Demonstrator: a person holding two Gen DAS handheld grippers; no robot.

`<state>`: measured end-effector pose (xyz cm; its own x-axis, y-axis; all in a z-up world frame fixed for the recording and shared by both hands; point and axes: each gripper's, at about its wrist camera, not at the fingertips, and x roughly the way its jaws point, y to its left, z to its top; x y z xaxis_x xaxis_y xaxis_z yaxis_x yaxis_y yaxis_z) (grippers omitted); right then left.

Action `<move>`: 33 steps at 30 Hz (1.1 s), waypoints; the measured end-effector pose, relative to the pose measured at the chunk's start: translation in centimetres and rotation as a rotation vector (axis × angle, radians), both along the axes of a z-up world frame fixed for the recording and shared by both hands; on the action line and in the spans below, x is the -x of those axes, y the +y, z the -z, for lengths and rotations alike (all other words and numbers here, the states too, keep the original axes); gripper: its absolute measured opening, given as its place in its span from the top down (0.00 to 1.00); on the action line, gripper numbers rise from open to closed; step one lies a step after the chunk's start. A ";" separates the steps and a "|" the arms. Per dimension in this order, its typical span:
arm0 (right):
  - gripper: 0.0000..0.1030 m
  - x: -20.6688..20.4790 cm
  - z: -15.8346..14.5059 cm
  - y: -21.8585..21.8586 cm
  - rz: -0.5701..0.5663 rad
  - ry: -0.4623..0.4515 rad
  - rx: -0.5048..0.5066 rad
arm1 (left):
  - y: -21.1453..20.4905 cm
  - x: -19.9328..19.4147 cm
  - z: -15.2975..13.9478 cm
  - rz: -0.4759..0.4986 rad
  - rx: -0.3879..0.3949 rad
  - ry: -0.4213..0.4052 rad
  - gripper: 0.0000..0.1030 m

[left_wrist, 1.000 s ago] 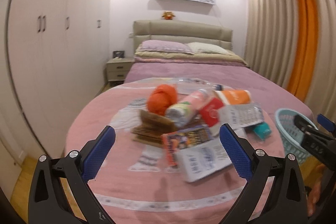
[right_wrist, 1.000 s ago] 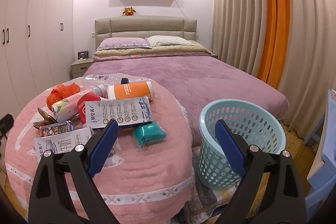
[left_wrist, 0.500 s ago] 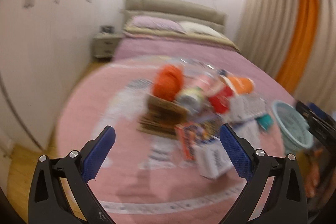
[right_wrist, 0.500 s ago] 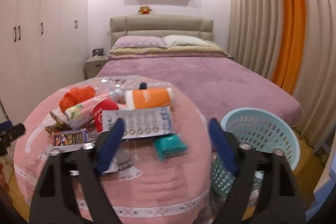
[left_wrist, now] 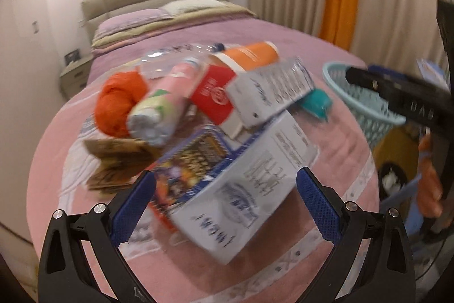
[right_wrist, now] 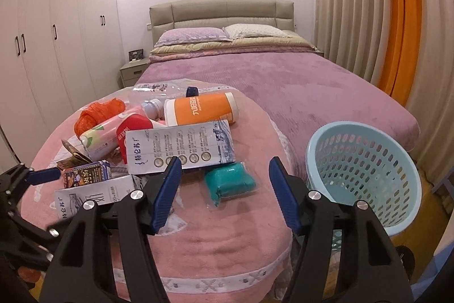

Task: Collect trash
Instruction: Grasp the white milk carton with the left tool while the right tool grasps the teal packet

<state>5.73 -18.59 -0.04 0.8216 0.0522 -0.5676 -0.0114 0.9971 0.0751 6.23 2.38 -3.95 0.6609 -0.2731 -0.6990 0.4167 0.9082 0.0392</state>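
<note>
Trash (right_wrist: 178, 149) lay heaped on the pink-covered tabletop (right_wrist: 215, 243), with the teal packet (right_wrist: 229, 183) at its right edge. Left gripper (left_wrist: 224, 200) fingers were spread around the white carton (left_wrist: 244, 198); right gripper (right_wrist: 225, 190) fingers were spread before the packet. Blue basket (right_wrist: 366, 178) stood right of the tabletop.

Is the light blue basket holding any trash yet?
Apparently empty: in the right wrist view, the light blue basket shows only bare perforated wall and bottom, though its near rim hides part of the floor.
</note>
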 end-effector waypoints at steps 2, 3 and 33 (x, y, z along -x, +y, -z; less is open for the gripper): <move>0.41 -0.4 0.3 -0.2 -0.008 0.015 -0.007 | -0.5 -0.3 0.4 0.015 -0.027 0.013 0.07; 0.41 -0.5 0.4 -0.3 -0.011 0.020 -0.009 | -0.8 -0.5 0.7 0.032 -0.045 0.025 0.07; 0.26 -5.4 5.9 -2.6 -0.110 0.182 -0.089 | -2.1 0.3 0.0 -0.023 0.019 0.016 0.50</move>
